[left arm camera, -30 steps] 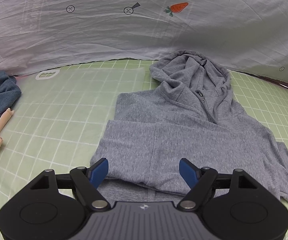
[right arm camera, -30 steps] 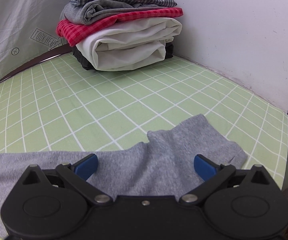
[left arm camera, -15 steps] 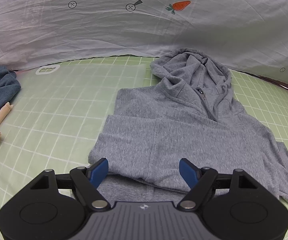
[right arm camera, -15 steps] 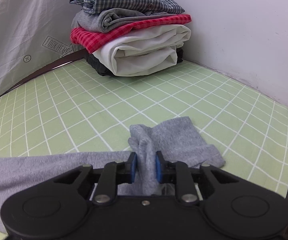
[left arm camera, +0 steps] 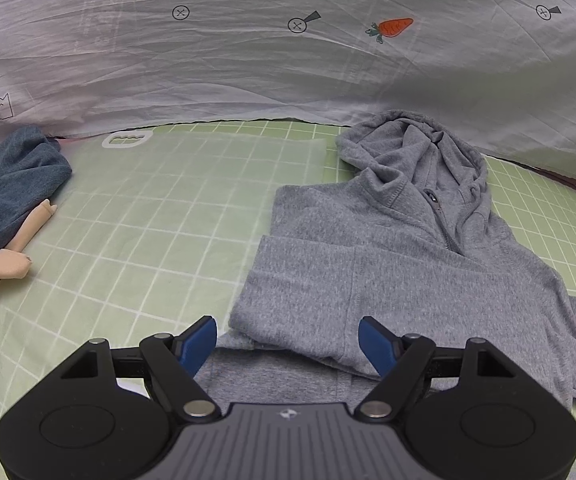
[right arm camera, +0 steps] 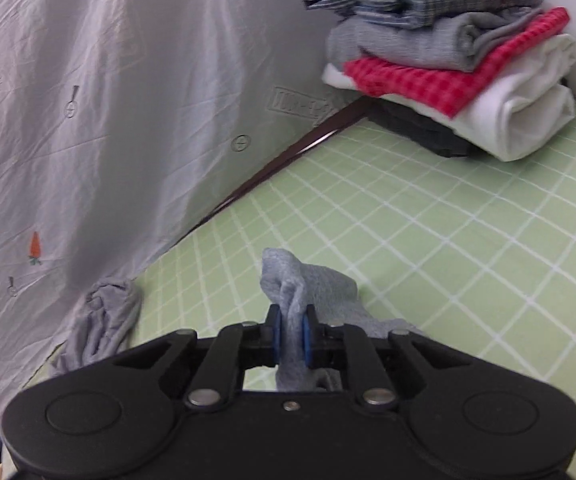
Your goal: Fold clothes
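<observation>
Right now the grey zip-front hooded sweatshirt [left arm camera: 400, 264] lies flat on the pale green mat with a white grid [left arm camera: 135, 240], filling the centre and right of the left wrist view, its hood toward the top of the frame against the white wrinkled sheet printed with orange carrots [left arm camera: 247, 60]. Its left sleeve is folded across the body. The left gripper [left arm camera: 288, 346] sits at the bottom of that frame with its blue-padded jaws spread wide over the sweatshirt's lower edge, nothing pinched between them. At the left edge of the frame lie a crumpled dark blue garment [left arm camera: 11, 188] and, just below it, a peach-coloured cloth [left arm camera: 3, 264].

In the right wrist view, the right gripper [right arm camera: 289, 340] stands at bottom centre, its jaws closing on the grey sleeve end [right arm camera: 296, 292], which is bunched between the blue pads and rises above them in a fold, clear of the mat. The frame is somewhat blurred. At the upper right a stack of folded clothes [right arm camera: 456, 60] rests on the mat: blue plaid on top, then grey, red check, white, and something dark beneath.
</observation>
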The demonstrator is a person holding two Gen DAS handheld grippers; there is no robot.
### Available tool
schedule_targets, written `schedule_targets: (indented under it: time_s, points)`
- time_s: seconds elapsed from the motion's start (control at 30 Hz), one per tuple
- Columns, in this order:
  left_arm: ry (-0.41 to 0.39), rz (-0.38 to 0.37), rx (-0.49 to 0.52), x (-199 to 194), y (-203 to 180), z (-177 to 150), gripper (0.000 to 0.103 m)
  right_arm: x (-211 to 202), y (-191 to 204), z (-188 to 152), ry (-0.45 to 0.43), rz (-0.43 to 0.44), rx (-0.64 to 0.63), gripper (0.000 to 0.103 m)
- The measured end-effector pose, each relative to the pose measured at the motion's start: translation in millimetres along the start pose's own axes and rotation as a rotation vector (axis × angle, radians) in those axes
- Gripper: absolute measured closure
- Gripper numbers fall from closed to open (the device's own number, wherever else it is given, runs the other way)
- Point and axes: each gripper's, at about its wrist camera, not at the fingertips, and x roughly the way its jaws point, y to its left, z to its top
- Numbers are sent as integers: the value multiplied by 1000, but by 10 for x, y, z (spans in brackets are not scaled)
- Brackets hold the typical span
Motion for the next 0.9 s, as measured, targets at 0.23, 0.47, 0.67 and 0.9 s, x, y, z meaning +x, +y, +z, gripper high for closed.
schedule_targets:
  time_s: [0.23,0.47,0.67,0.9]
  points:
    - [-9,33,-37,-52,197,13,24,160,1188,-364,173,277,-292,85]
    - [-10,8,-23,-40,100,21,23,-35,937,-331,103,67,-327,9]
    - [-8,-90,70,34,-352,129,23,-163,344,-272,64,-267,-369,2]
    - [-11,-242,129,98,-1075,385,23,-317,-201,-219,62,-439,-304,1]
